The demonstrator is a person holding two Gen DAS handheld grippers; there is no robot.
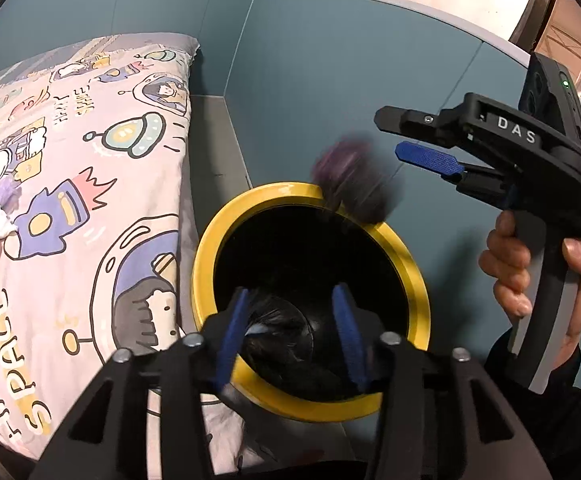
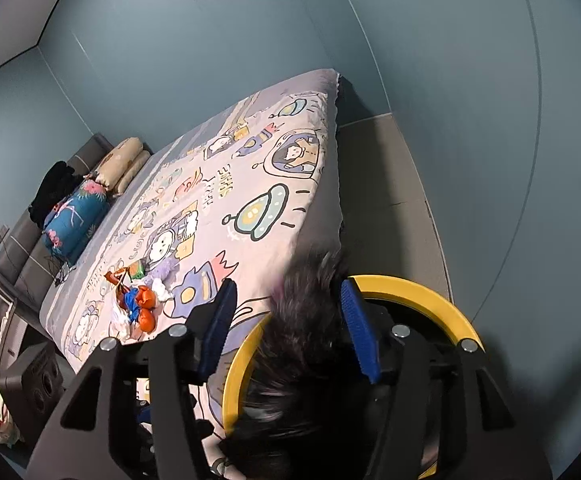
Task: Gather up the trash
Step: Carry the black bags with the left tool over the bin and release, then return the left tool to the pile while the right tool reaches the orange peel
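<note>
Blurred purple trash (airborne) above yellow bin.

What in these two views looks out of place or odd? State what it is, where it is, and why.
A pile of litter, with orange peel and wrappers, lies on the bed cover, where trash does not belong. A blurred dark purple object is in mid-air over the yellow-rimmed bin, below the open right gripper.

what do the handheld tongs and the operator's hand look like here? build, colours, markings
Both tongs, left and right, have black skeletal plastic frames with silver screws and blue ribbed pads. The right unit reads "DAS", with a green LED and a grey-and-black handle. The bare hand has a dark sleeve.
</note>
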